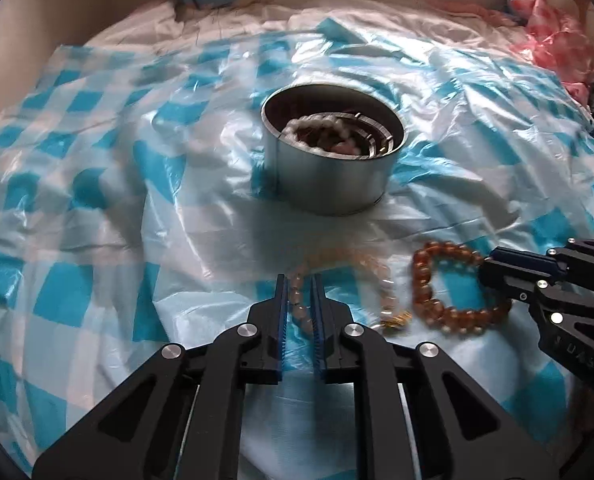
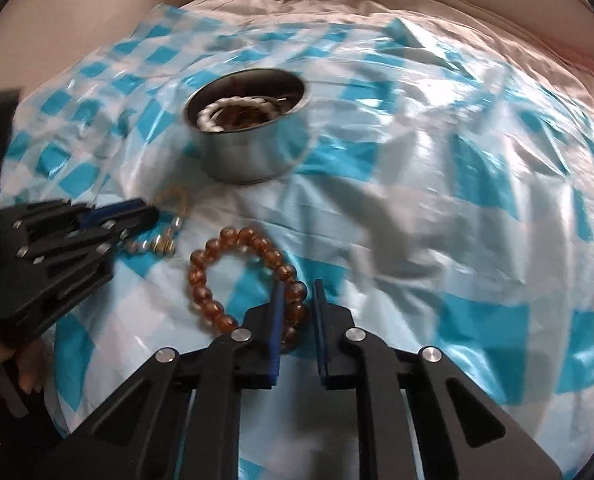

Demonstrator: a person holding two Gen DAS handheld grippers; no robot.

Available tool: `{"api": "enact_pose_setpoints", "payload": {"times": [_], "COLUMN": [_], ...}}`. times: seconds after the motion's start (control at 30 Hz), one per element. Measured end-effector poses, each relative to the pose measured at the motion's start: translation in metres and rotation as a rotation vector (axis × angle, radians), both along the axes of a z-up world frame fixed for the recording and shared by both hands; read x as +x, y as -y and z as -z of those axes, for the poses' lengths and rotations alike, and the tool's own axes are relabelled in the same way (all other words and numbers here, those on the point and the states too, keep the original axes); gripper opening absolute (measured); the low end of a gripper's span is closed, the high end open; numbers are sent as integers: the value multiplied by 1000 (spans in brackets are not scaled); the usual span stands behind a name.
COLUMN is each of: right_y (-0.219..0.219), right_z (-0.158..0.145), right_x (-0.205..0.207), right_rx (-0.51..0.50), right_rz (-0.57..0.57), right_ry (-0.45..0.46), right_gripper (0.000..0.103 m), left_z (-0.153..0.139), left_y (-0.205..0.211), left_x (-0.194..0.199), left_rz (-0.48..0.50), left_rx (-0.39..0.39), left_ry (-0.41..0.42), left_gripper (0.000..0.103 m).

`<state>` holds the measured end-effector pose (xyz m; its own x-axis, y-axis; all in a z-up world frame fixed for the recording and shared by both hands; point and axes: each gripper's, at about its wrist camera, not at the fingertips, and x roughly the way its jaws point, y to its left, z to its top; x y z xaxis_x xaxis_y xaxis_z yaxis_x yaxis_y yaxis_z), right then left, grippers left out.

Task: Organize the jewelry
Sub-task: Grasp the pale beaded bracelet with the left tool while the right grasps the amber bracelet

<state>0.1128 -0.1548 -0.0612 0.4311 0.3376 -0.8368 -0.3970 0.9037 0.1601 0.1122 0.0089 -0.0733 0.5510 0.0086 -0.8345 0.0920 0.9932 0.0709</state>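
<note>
Two claws over two bead bracelets on a checked sheet

The left claw [image 1: 300,280] stands narrowly parted around one side of the pale bracelet [image 1: 349,276]; whether the pads touch it I cannot tell. Just right lies the amber bracelet [image 2: 245,280], its right side between the narrowly parted fingers of the right claw [image 2: 297,286]. Beyond both stands the tin [image 1: 329,160], holding white beads [image 2: 233,114].
</note>
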Motion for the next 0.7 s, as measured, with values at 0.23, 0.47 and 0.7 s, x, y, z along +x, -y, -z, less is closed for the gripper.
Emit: {"api": "enact_pose_setpoints", "payload": {"times": [0.23,0.47,0.7], "right_y": [-7,-8,-6], "right_z": [1,4,1], "right_x": [-4,-7,-7], "right_rx": [15,42,27], "right_rz": [-22,-64,-33], "right_ry": [4,-28,-3], "right_gripper": [28,12,26], "left_z": [3,6,2], "left_y": [-11,-9,-15], "left_x": [5,8,8], "left_rz": [-70,-15,-49], "left_rx": [-9,-44,-55], "left_ry": [-4,-28,-8], "left_gripper": [32,8,12]}}
